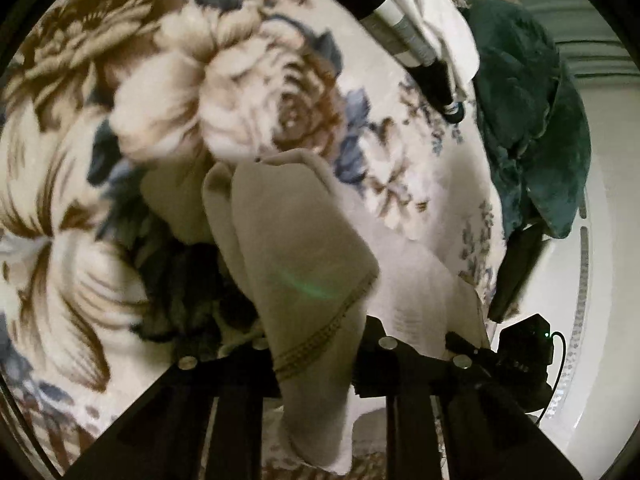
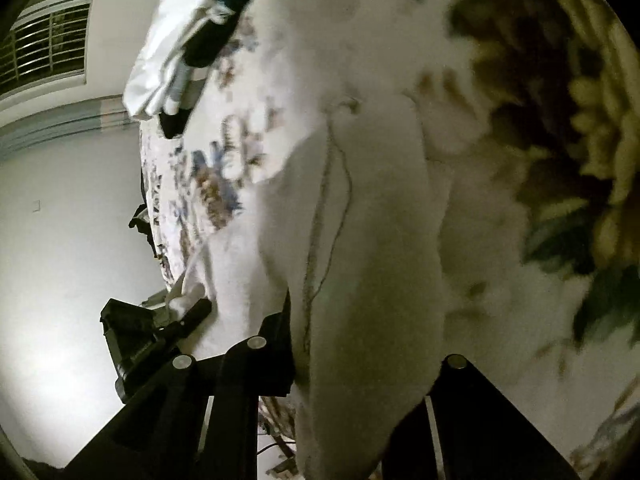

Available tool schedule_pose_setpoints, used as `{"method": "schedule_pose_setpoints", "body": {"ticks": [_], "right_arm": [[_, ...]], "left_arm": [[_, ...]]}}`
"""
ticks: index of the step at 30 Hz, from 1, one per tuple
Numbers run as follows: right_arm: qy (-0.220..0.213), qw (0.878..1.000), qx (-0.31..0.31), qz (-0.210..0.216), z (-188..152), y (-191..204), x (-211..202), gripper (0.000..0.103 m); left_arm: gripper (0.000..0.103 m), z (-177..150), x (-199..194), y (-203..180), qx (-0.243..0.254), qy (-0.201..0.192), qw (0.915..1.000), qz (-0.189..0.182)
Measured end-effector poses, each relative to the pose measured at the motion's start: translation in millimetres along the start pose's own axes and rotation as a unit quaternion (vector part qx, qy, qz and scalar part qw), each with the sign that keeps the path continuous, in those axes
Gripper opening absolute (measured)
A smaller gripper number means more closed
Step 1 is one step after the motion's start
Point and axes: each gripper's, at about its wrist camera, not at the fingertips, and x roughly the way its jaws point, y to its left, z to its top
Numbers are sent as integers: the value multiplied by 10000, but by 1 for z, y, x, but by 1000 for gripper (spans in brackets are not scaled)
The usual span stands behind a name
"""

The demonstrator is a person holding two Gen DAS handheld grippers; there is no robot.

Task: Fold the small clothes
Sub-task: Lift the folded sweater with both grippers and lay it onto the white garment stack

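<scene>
A small beige cloth (image 1: pixel 296 248) with a brown stitched hem hangs over a floral blanket (image 1: pixel 140 92). My left gripper (image 1: pixel 320 364) is shut on the cloth's hem edge, the cloth draping between its black fingers. In the right wrist view the same pale cloth (image 2: pixel 360 280) runs down between the fingers of my right gripper (image 2: pixel 360 364), which is shut on it. The right gripper also shows at the lower right of the left wrist view (image 1: pixel 520 356). The left gripper shows at the lower left of the right wrist view (image 2: pixel 160 332). The cloth is stretched between both grippers above the blanket.
A pile of white and black clothes (image 1: pixel 420 28) lies at the blanket's far edge, with a dark teal garment (image 1: pixel 532 128) beside it. The pile also shows in the right wrist view (image 2: pixel 188 44). A white wall (image 2: pixel 60 220) and a barred window (image 2: pixel 44 44) are beyond the bed.
</scene>
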Motion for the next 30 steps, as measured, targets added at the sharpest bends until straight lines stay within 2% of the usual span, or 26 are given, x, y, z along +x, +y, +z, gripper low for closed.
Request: {"method": "schedule_pose_setpoints", "body": {"ticks": [4,9,12,17,21,24,27,30], "right_arm": [[-156,9996,-243,-8,5,46,-22,19],[-490,9974,-524,84,33,116,-51,19],[-711,9947,-717,177,66,164,-63,19],[-1124,9860,-1195,307,152,249,-61,19],[-1383,9792,-1446,324,238,294,-39,19],[-1404,9778,-1544,205,291,304,-12,19],[-1275,9806,-1484,-58,342,293,22,19],[-1036,9824,-1482,-462,376,277,50,19]], "left_arm": [[15,19,-26,-22,76,-145,9997,-187],[15,72,-63,-57,261,-425,9976,-475],[15,120,-82,-86,413,-668,9948,-642],[16,226,-98,-129,784,-1165,9875,-716],[16,307,-76,-143,914,-1376,9845,-580],[16,355,-41,-142,1050,-1369,9846,-264],[16,377,-2,-130,1101,-1179,9869,59],[19,379,15,-121,1287,-1036,9858,292]]}}
